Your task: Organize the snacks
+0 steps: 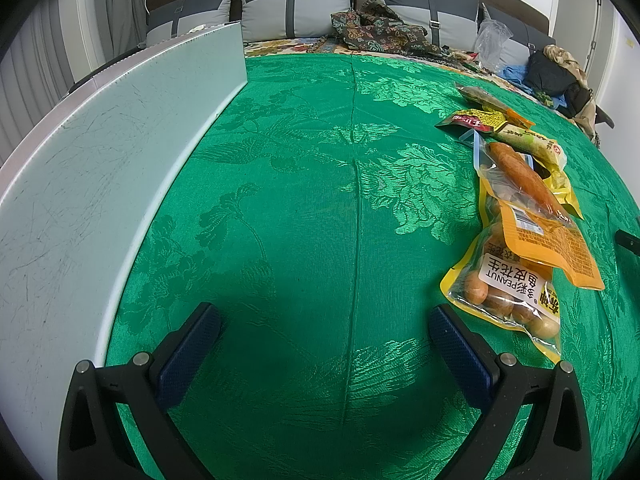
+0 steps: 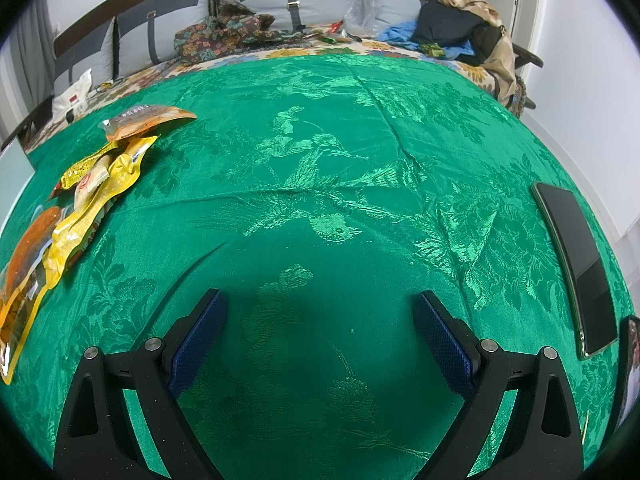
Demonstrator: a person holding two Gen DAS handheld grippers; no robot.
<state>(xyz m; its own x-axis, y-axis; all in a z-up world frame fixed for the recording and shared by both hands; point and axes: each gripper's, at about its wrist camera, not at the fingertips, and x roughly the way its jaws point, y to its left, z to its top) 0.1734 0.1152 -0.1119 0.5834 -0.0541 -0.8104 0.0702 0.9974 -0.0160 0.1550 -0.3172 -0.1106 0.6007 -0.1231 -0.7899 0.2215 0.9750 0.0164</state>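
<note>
- Left gripper [image 1: 324, 328] is spread wide with nothing between the pads, hanging over bare green cloth [image 1: 304, 184]. The right gripper [image 2: 320, 320] is the same: jaws apart, empty, over a bare patch of the cloth.
- The snacks sit in one messy overlapping row. In the left wrist view they run up the right-hand side, and in the right wrist view they're off to the left, so the pile is between the two grippers.
- Nearest the left gripper is the peanut bag [image 1: 508, 300], a clear pack with a yellow edge, just beside its right finger but not touching. An orange pouch [image 1: 548, 244] overlaps its far end, then comes a sausage pack [image 1: 516, 172], then a pale green stick [image 1: 532, 142] and a red-and-yellow packet [image 1: 476, 120] further back.
- A white tray-ish box [image 1: 80, 184] sits along the left. My guess is that's where the snacks go, but I can't be sure.
- Over on the right side there's a dark phone [image 2: 576, 264] lying flat, well apart from the snacks.
- Looks like the very start to me: nothing's grabbed or sorted yet.
- Next move probably calls for the left gripper to swing right and pinch the peanut bag by its free edge. It's a slippery flat film, so come in low, and watch that the orange pouch doesn't get dragged along.
</note>
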